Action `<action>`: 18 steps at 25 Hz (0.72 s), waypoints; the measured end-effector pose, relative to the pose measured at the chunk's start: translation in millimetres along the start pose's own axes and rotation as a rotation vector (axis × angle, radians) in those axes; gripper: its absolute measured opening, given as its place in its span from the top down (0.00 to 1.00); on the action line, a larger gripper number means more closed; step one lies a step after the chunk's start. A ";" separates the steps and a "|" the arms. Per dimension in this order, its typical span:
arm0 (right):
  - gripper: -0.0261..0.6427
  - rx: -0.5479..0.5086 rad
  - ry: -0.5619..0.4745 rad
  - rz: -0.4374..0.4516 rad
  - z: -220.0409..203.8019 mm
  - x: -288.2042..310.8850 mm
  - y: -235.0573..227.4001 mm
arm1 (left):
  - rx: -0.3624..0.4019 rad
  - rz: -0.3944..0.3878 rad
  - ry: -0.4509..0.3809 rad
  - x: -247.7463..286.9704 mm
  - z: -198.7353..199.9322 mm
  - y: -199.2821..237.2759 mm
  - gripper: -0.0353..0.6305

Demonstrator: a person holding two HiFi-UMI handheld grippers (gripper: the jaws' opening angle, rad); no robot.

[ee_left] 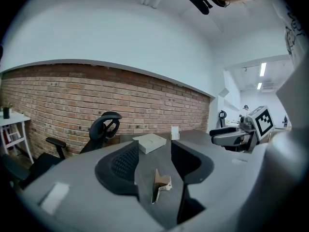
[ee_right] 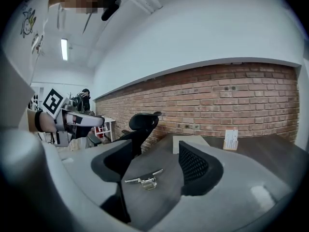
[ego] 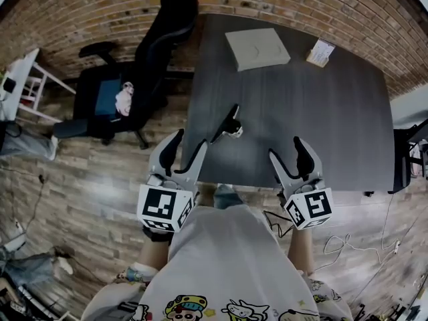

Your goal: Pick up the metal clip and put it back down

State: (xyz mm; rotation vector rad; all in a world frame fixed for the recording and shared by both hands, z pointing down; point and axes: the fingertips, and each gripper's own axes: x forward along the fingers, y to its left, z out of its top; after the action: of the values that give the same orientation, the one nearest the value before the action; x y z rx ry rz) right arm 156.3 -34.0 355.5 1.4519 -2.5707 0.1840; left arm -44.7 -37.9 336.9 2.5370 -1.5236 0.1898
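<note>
The metal clip [ego: 229, 127] lies on the dark table [ego: 314, 119] near its front left part, its long handle pointing toward the near edge. My left gripper [ego: 189, 146] hovers at the table's front left corner, open and empty, with the clip [ee_left: 161, 184] just ahead between its jaw lines. My right gripper [ego: 286, 149] is open and empty at the front edge, to the right of the clip [ee_right: 144, 180]. Neither gripper touches the clip. Each gripper shows in the other's view: the right gripper [ee_left: 241, 134] and the left gripper [ee_right: 67, 117].
A flat white box [ego: 257, 48] and a small card stand [ego: 321, 53] sit at the table's far side. A black office chair [ego: 134, 79] stands left of the table by the brick wall. A white side table [ego: 27, 79] is far left; cables [ego: 354, 243] lie on the floor.
</note>
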 end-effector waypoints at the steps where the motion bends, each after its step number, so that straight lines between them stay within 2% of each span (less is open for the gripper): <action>1: 0.51 -0.001 -0.004 0.010 2.2 5.9 -5.5 | 0.003 0.006 0.001 6.6 1.6 0.2 0.63; 9: 0.48 0.002 0.003 0.082 6.5 36.0 -26.8 | -0.004 0.063 -0.002 33.8 7.0 10.5 0.62; 18: 0.47 0.023 0.020 0.102 4.2 43.7 -18.6 | -0.003 0.054 0.016 38.4 5.9 16.3 0.62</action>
State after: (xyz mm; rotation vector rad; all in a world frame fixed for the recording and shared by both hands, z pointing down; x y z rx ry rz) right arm 149.7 -80.9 361.3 1.3203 -2.6368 0.2417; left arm -41.1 -79.8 340.1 2.4875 -1.5860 0.2147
